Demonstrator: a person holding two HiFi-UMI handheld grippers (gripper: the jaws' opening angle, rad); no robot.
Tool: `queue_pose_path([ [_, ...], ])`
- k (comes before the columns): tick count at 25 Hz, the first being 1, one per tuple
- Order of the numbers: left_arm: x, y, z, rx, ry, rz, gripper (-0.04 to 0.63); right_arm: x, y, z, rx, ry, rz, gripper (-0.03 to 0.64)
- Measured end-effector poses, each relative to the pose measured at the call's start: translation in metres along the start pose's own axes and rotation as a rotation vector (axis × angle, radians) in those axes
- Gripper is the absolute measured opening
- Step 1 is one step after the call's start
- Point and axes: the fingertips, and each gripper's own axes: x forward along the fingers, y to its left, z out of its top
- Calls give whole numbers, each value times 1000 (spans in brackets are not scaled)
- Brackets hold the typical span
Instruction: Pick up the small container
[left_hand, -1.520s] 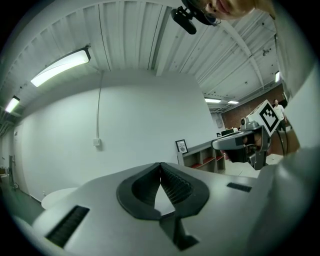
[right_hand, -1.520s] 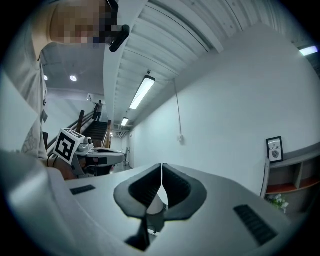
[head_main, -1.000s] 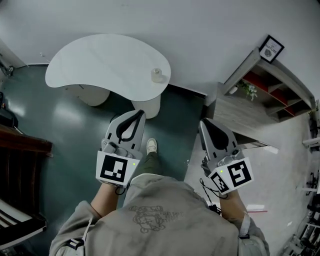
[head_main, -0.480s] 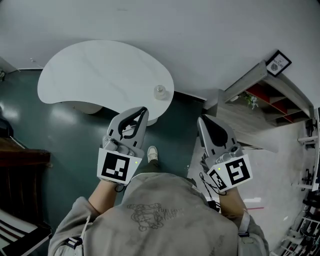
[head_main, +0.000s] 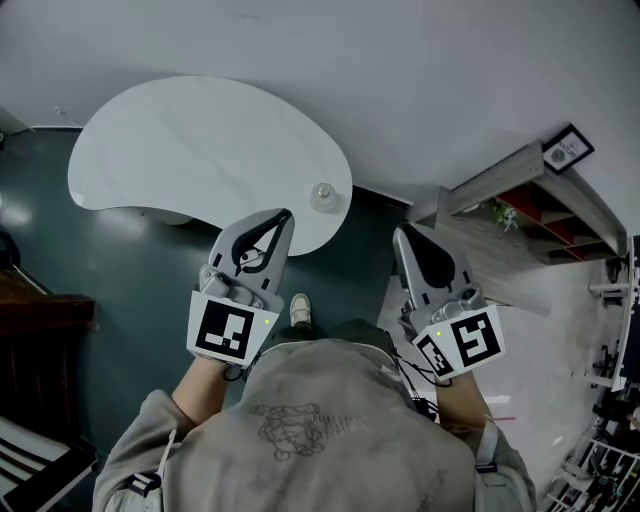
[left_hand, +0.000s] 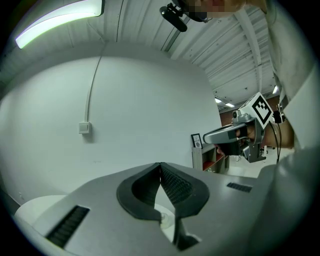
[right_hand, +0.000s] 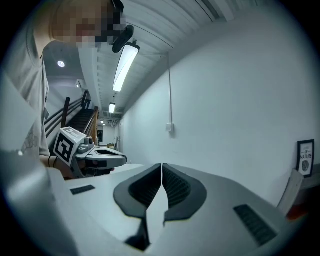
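A small clear container (head_main: 322, 195) stands near the right edge of the white kidney-shaped table (head_main: 200, 140). My left gripper (head_main: 286, 215) is shut and empty, its tips over the table's near edge, just short and left of the container. Through the left gripper view the container (left_hand: 165, 218) shows faintly below the shut jaws of the left gripper (left_hand: 160, 167). My right gripper (head_main: 400, 232) is also shut with nothing in it, held over the floor to the right of the table. In the right gripper view the jaws of the right gripper (right_hand: 162, 167) meet and face a white wall.
A grey shelf unit (head_main: 520, 190) with red compartments and a framed picture (head_main: 566, 150) stands at the right against the wall. Dark furniture (head_main: 40, 310) lies at the left edge. The person's shoe (head_main: 300, 308) is on the dark floor between the grippers.
Both grippers and the person have moved forward towards the table. The container now lies much closer to the left gripper's tips. The jaws stayed shut.
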Motion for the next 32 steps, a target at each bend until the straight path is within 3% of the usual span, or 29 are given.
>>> queue_pose_path([
  [11, 34, 1, 16, 33, 33, 63, 17, 15, -39, 14, 33, -58, 103, 31],
  [17, 44, 0, 24, 12, 17, 108, 18, 21, -47, 20, 10, -76, 184, 31],
  [22, 56, -2, 27, 7, 14, 87, 25, 30, -56, 19, 29, -72, 213, 31],
  [25, 65, -5, 30, 2, 0, 55, 183, 35, -58, 17, 23, -60, 238, 31],
  [32, 104, -9, 18, 43, 11, -3, 305, 54, -71, 15, -15, -49, 267, 31],
])
